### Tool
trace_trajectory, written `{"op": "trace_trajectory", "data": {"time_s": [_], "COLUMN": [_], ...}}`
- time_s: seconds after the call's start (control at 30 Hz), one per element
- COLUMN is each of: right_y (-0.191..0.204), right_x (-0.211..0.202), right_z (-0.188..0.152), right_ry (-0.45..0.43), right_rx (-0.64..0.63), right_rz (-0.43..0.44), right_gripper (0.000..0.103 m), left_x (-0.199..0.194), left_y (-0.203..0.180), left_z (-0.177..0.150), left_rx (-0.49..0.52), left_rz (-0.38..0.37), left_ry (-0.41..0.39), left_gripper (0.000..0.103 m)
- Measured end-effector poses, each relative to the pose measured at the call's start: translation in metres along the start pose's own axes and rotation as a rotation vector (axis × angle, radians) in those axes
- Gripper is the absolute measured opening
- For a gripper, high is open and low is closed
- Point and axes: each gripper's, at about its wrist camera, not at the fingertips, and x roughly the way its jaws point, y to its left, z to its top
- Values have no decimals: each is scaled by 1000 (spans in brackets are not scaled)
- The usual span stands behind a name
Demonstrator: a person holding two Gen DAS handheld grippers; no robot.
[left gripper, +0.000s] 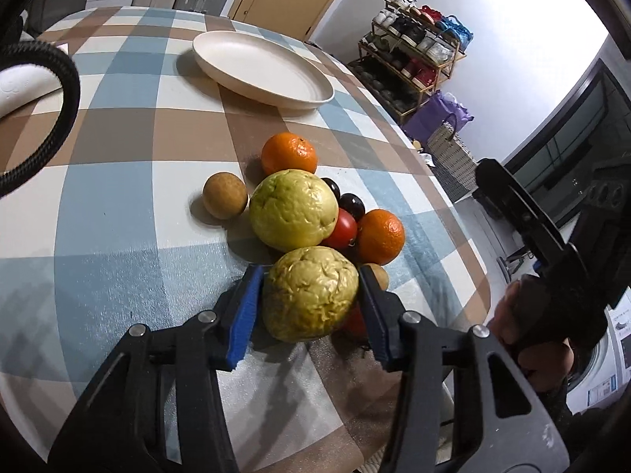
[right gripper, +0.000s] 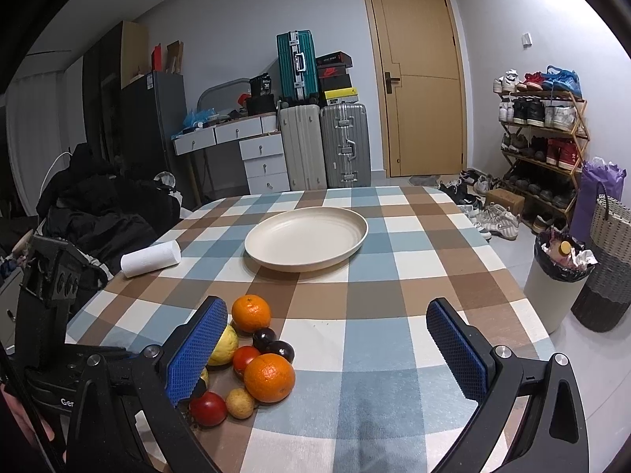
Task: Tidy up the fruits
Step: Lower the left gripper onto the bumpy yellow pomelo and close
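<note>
The checked counter (right gripper: pixel 394 335) carries an empty cream plate (right gripper: pixel 305 238) toward its far side, well apart from the fruit heap near the front edge. The left claw (left gripper: pixel 311 299) has its blue pads pressed on either side of a wrinkled yellow-brown guava (left gripper: pixel 309 293), which sits at the near end of the heap. The right claw (right gripper: pixel 327 347) hangs wide, gripping nothing, just right of the heap.

The main risk is the lumpy guava slipping from the pads on the way to the plate. It touches or nearly touches a larger yellow guava (left gripper: pixel 294 209), a tomato (left gripper: pixel 342 228) and an orange (left gripper: pixel 380 236); lifting it may send them rolling toward the counter edge. The small dark plums (left gripper: pixel 352 205) could scatter too.
</note>
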Motion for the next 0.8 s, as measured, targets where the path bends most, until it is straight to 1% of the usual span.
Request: {"op": "trace_trajectory", "data": {"time_s": [0.17, 0.33, 0.5, 0.63, 0.8], "right_y": [-1, -3, -2, 3, 9], "right_x": [6, 20, 44, 64, 94], "right_z": [2, 5, 9, 12, 16], "right_ry": [15, 46, 103, 139, 215], "right_rx": [-2, 10, 35, 35, 60], "right_rz": [9, 40, 109, 156, 237], "right_gripper": [103, 103, 103, 103, 103], "left_x": [3, -2, -13, -23, -35], "left_y": [1, 0, 6, 10, 19], "left_z": [2, 4, 9, 15, 27], "left_rx": [9, 35, 29, 33, 21], "left_rz": [-12, -19, -40, -43, -42], "left_ry": [7, 5, -1, -19, -41], "left_gripper": [45, 45, 45, 45, 45]}}
